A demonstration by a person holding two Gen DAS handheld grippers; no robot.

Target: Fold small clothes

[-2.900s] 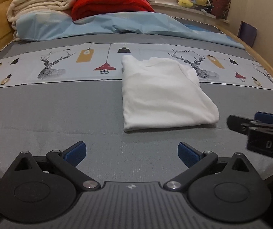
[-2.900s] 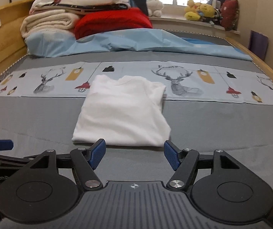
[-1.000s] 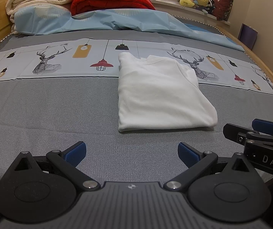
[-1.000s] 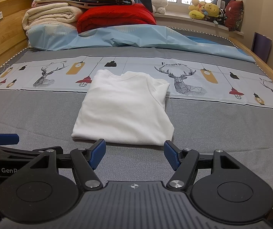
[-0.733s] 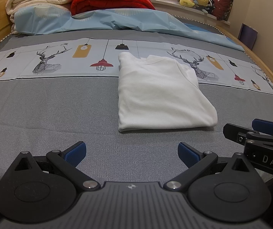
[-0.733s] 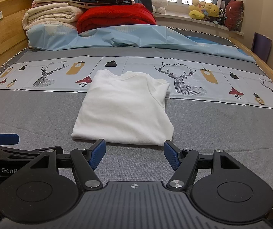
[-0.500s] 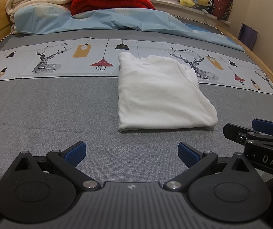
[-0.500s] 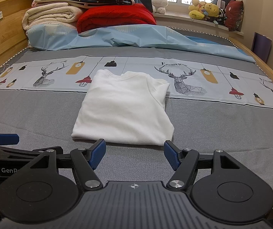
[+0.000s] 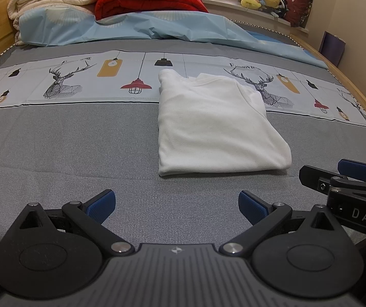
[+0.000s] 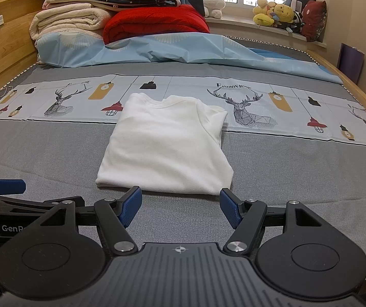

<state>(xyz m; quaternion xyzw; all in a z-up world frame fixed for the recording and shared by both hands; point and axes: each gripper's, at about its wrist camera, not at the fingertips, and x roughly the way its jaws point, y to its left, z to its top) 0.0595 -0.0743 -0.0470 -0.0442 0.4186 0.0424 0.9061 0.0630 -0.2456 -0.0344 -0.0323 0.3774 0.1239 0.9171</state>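
A white garment (image 9: 216, 125), folded into a flat rectangle, lies on the grey bed cover (image 9: 67, 140); it also shows in the right wrist view (image 10: 167, 145). My left gripper (image 9: 176, 206) is open and empty, held just short of the garment's near edge. My right gripper (image 10: 180, 206) is open and empty, close to the near edge of the garment. The right gripper also shows at the right edge of the left wrist view (image 9: 346, 176). The left gripper shows at the left edge of the right wrist view (image 10: 6, 186).
A light blue sheet (image 10: 172, 51), a red quilt (image 10: 154, 23) and stacked blankets (image 10: 67, 23) lie at the head of the bed. Plush toys (image 10: 275, 12) sit on the window sill. A wooden bed frame (image 10: 1, 53) runs along both sides.
Both grippers drew back slightly from the folded garment between the earliest frames and one second ago. Nothing has visibly moved in the last second.
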